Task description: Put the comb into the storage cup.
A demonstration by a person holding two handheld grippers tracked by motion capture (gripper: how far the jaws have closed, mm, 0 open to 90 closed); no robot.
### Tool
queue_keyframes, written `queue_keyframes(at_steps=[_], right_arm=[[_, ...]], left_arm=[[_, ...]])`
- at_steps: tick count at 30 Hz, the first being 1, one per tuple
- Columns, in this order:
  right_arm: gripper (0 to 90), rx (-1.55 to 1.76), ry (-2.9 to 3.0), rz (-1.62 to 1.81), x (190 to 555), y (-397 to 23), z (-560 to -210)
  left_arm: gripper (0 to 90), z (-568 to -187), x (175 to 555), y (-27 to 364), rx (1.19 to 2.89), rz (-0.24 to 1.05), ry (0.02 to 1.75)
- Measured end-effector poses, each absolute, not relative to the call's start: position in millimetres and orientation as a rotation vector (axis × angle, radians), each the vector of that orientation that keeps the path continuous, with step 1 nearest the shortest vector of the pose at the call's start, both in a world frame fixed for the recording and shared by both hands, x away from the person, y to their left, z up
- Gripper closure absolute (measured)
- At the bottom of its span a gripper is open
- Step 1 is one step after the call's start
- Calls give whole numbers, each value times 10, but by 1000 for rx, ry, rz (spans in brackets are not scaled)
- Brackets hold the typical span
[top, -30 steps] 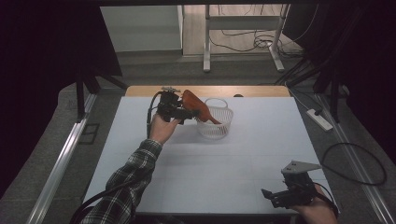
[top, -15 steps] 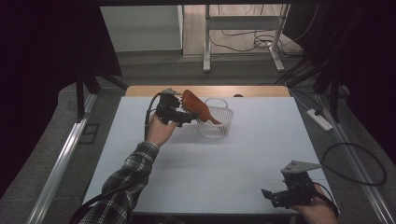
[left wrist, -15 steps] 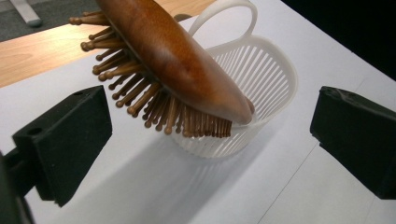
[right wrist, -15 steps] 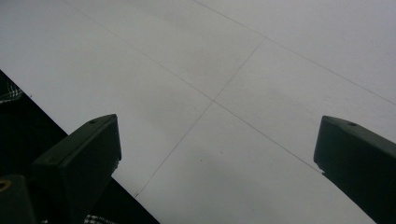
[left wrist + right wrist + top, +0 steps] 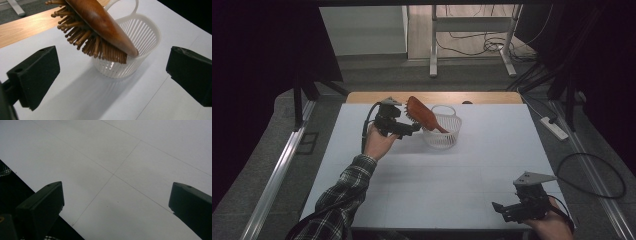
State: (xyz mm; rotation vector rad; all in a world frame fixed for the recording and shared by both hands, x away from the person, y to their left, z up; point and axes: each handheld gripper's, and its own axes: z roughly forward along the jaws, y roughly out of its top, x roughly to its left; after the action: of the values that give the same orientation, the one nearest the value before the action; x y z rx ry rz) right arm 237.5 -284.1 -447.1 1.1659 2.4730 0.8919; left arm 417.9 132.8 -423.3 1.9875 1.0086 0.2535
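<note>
high: above, forward-down | left: close on basket (image 5: 140, 50) | right: close on table (image 5: 130, 157)

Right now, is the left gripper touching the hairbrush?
Apart. In the left gripper view, the left gripper has its jaws wide open, with bare table between each pad and the hairbrush, which leans in the white basket.

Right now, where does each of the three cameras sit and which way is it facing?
High view: above the person's side, looking forward and down on the white table; shows a plaid-sleeved forearm, left gripper and right gripper.
Left gripper view: rides the left gripper, looking between its spread jaws at the wooden hairbrush leaning in the white basket.
Right gripper view: rides the right gripper, jaws spread, facing bare table near its edge.
The high and left gripper views share brush and basket.
</note>
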Motion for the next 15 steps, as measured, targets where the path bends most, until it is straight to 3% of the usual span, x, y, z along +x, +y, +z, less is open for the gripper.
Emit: queue_keyframes(at_steps=[15], right_arm=[[0,1171,2463,891,2370,-2840,-4467]], left_arm=[[0,-4248,4083,1389,2001,258,989]])
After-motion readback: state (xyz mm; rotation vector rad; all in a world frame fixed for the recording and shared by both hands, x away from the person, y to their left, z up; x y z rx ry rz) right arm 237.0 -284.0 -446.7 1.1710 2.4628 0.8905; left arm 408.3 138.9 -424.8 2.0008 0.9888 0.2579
